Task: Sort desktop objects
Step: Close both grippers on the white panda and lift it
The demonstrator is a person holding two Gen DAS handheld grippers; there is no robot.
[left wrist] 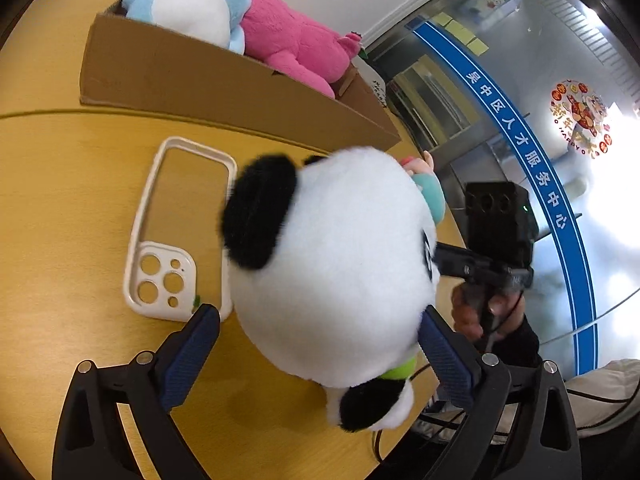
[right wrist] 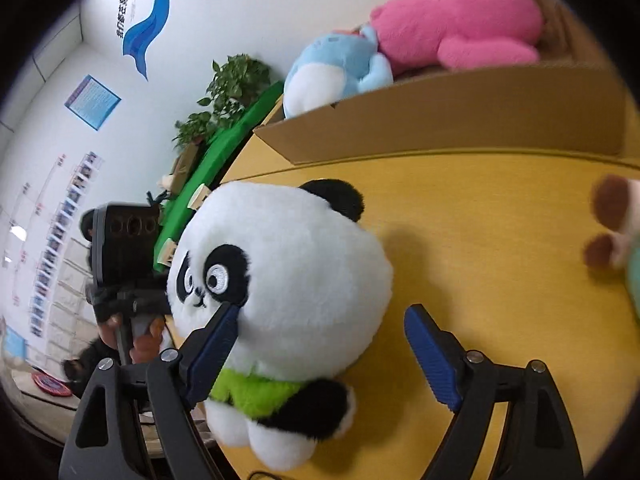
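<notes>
Panda plush [left wrist: 336,264] is seen between both grippers, at the near edge of the yellow table [left wrist: 60,208].

Left gripper [left wrist: 316,354]: jaws spread wide, panda's head bracketed by them. The right pad looks to be touching the fur; the left pad stands clear of it. No squeeze is visible, so it reads as open, not clamped.

Right gripper [right wrist: 320,354]: also spread. Its left pad is pressed against the panda's cheek, its right pad is well apart from the plush. Nothing is held.

Panda's long axis (head to feet) runs roughly toward each camera; the head is the wide part. From the left gripper the plush lies dead ahead and centred; from the right it is offset to the left pad. The left is judged better placed for a grasp.

Cardboard box [left wrist: 224,80] lies beyond the panda, with a blue plush [left wrist: 188,4] and a pink plush [left wrist: 288,40] already in it. A phone case [left wrist: 176,232] lies flat just beside the panda.
</notes>
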